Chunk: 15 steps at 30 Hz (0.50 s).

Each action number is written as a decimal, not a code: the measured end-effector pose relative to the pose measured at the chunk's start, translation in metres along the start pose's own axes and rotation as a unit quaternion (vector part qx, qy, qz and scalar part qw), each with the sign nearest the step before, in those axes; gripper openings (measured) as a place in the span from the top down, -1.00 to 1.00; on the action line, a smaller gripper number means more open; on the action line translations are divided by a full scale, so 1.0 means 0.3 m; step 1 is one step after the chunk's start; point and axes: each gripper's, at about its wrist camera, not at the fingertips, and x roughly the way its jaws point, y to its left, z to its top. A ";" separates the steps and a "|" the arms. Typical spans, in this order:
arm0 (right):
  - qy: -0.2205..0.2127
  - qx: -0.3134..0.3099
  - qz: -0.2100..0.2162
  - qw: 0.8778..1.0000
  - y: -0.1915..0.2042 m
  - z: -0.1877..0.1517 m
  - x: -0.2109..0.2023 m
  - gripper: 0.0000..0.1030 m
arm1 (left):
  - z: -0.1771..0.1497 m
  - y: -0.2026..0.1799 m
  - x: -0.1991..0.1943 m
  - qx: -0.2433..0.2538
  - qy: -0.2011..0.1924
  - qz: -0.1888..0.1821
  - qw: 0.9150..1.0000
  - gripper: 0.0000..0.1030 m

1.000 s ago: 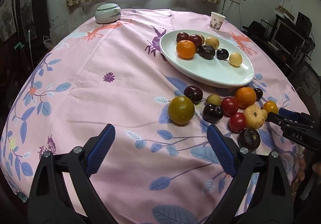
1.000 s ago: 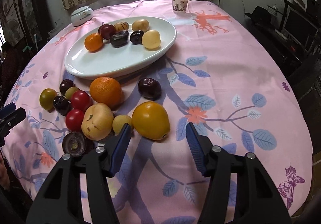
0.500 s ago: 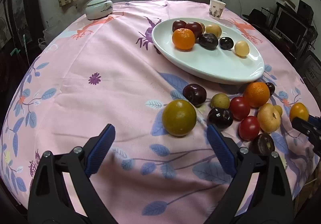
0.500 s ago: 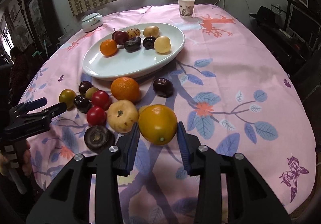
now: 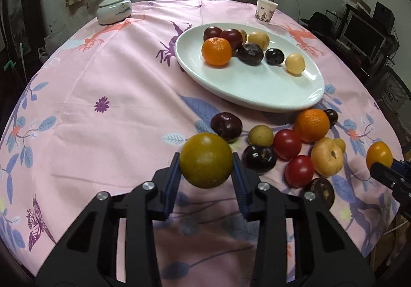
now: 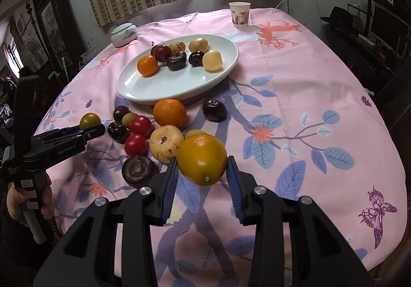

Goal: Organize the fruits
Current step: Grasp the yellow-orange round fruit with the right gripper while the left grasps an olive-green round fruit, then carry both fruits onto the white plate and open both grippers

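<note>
The left gripper [image 5: 206, 167] has just closed its jaws onto an olive-green round fruit [image 5: 206, 160], both blue pads pressing its sides. The right gripper [image 6: 202, 171] clamps a yellow-orange fruit [image 6: 202, 159] the same way, the fruit's small green tip facing the camera.

The white oval plate [image 5: 257, 91] sits on a pink floral tablecloth [image 5: 115, 96] and carries 7 fruits: 1 mandarin [image 5: 216, 51], 2 dark red plums [image 5: 232, 38], 1 striped tan fruit half hidden behind them, 1 yellowish fruit [image 5: 259, 39] at the back, 2 dark purple fruits [image 5: 250, 54] and 1 pale yellow fruit [image 5: 295, 63]; that makes 8 if both plums and both purple ones are counted apart from the rest.

Loose on the cloth, just in front of the plate, lie 1 orange [image 6: 169, 112], 2 red tomatoes [image 6: 140, 126], 1 pale flat peach-like fruit [image 6: 166, 142], 1 small green-yellow fruit [image 6: 129, 118], 1 small yellow fruit partly hidden behind the held one, and 4 dark purple-brown fruits [image 6: 214, 110], 1 of them set apart to the right.

Farther back stand 1 paper cup [image 6: 239, 14] and 1 lidded ceramic jar [image 6: 124, 34]. A hand [image 6: 28, 197] grips the left gripper's handle.
</note>
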 end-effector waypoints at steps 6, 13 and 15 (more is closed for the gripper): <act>-0.007 -0.009 0.009 1.000 0.033 -0.008 -0.030 0.26 | -0.014 -0.039 -0.117 0.014 -0.023 -0.010 1.000 0.26; -0.014 -0.015 0.012 1.000 0.057 -0.007 -0.054 0.26 | -0.036 -0.069 -0.168 0.023 -0.031 -0.023 0.999 0.26; -0.015 -0.016 0.012 1.000 0.060 -0.005 -0.056 0.26 | -0.038 -0.071 -0.173 0.024 -0.032 -0.024 0.999 0.26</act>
